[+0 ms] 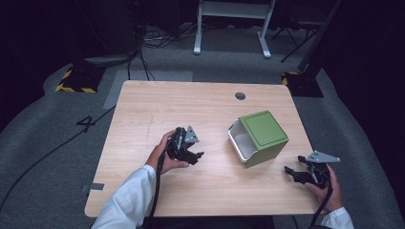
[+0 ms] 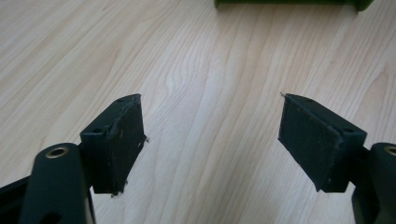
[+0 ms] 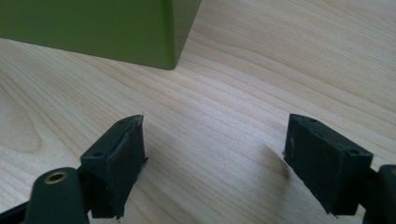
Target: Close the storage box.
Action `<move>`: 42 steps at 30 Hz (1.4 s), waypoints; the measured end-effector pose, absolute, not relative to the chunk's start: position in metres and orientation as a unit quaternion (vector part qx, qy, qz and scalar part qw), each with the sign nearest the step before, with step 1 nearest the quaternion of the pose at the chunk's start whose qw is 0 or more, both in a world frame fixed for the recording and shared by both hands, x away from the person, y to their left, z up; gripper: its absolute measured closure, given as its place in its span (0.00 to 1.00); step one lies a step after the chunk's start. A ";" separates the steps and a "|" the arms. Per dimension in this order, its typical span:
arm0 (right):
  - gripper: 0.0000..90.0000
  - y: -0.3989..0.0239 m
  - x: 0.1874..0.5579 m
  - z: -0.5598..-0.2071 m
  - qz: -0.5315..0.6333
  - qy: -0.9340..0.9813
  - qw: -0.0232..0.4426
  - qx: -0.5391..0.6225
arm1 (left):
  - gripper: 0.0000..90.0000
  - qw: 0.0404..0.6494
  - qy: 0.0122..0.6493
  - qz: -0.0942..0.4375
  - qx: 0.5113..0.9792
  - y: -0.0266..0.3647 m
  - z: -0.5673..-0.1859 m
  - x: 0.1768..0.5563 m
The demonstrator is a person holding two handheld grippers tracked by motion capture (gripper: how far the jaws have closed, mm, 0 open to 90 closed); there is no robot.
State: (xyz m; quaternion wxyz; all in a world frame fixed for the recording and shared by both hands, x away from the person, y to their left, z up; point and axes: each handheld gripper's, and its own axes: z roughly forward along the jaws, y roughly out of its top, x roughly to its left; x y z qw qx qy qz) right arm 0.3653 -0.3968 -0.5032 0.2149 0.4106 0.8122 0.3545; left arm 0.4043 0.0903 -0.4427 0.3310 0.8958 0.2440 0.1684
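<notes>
The left gripper hovers over the table, jaws apart, nothing between them. The green box lies tipped on its side mid-table, between both grippers. The right gripper gapes empty near it.

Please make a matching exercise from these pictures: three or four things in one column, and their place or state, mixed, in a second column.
1. green box
2. left gripper
3. right gripper
4. round hole

a. open, near the table's right edge
b. lies on its side, white inside facing left
c. in the tabletop's far part
d. open, left of the box

Pairs: 1-b, 2-d, 3-a, 4-c
</notes>
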 end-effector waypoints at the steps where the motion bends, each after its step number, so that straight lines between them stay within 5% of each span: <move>1: 0.23 -0.397 0.365 -0.503 0.354 0.812 0.215 0.411 | 0.24 0.329 0.249 0.169 0.895 0.094 -0.443 0.403; 29: 0.22 -0.397 0.366 -0.503 0.355 0.811 0.212 0.414 | 0.20 0.276 0.289 0.228 0.888 0.196 -0.469 0.365; 42: 0.22 -0.397 0.366 -0.503 0.355 0.811 0.212 0.414 | 0.20 0.281 0.347 0.198 0.872 0.240 -0.491 0.358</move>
